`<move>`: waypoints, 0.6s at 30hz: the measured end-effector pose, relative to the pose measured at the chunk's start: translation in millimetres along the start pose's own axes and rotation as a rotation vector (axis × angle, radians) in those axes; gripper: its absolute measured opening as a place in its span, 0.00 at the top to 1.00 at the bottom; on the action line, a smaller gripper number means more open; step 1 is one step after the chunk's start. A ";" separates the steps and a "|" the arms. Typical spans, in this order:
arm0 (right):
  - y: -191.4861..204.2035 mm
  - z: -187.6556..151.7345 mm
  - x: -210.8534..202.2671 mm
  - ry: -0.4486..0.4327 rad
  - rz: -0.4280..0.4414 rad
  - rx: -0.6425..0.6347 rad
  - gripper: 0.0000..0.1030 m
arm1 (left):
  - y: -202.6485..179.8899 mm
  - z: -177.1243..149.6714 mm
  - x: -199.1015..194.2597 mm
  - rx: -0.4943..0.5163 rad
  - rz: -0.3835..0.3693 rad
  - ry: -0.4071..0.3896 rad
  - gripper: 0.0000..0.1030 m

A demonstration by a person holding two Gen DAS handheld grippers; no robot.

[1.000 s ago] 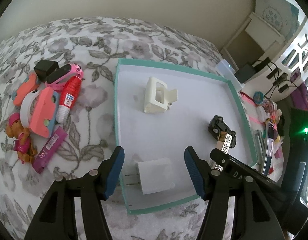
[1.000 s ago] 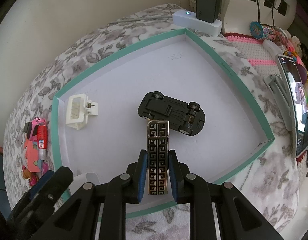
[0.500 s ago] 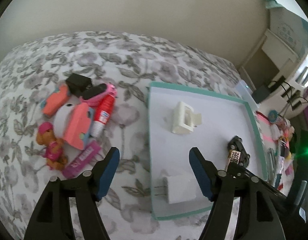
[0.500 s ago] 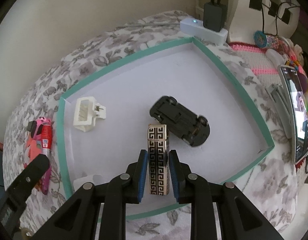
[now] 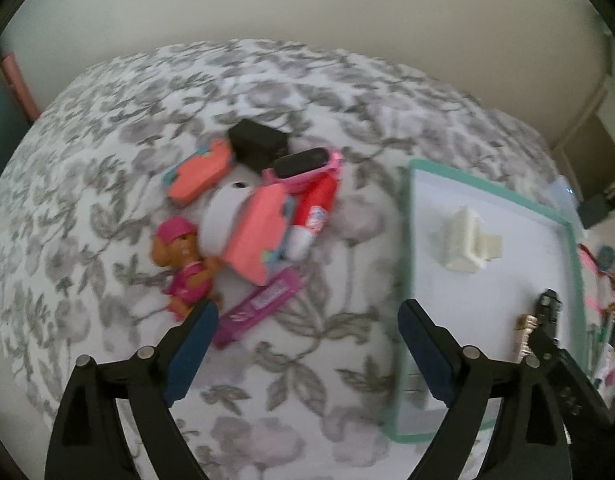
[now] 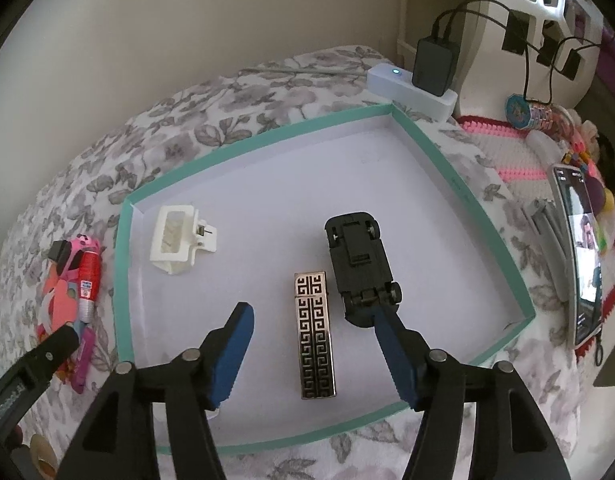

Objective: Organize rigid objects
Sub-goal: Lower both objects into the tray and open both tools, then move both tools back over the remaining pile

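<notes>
Right gripper [image 6: 313,344] up close, blue ribbed pads spread apart, jaws just opened; the flat metallic lighter [image 6: 314,334] with its black key pattern lies loose on the tray floor between them, touched by neither pad. Just beside it on the right, the black toy car [image 6: 359,264] rests belly-up, wheels in the air, its near end partly behind the right-hand pad. Farther left sits the chunky cream plastic hair clip [image 6: 179,238], near the tray's left wall. All three lie inside the shallow white tray [image 6: 121,280] with its teal rim, on a grey floral bedspread [image 6: 235,96].

Over to the left gripper [image 5: 307,354]: jaws wide, just opened further, nothing between them but patterned cloth. Picture blurred here. Beyond its left pad, a purple flat bar [image 5: 259,306], a puppy figurine [image 5: 183,264] in pink, a coral slab [image 5: 255,238], a red-and-white tube [image 5: 313,212], a pink watch [image 5: 303,164], and farthest, a small black box [image 5: 257,142]. The tray lies off to the right.
</notes>
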State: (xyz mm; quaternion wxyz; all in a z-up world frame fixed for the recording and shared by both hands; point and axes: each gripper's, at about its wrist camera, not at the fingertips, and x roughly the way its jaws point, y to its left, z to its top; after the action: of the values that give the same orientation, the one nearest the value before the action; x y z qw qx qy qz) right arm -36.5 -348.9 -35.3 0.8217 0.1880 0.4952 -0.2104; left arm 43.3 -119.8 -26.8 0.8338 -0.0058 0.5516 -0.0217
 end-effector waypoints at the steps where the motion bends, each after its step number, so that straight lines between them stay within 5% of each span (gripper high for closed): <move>1: 0.9 -0.1 0.3 -0.002 -0.002 -0.005 0.31 | 2.3 0.4 0.6 -0.007 0.008 0.005 0.10; 9: 11.8 -1.8 -0.2 -0.022 0.005 -0.059 0.11 | 26.4 3.2 7.6 -0.094 0.025 0.048 0.09; 18: 22.4 -3.9 -2.3 -0.043 0.045 -0.098 0.00 | 54.6 6.7 5.7 -0.188 0.059 0.056 0.09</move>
State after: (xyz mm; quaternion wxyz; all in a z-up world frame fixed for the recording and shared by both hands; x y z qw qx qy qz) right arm -28.5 -327.7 -32.7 0.8450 0.1538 0.4826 -0.1714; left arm 53.3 -65.6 -31.2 0.8141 -0.0670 0.5743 0.0545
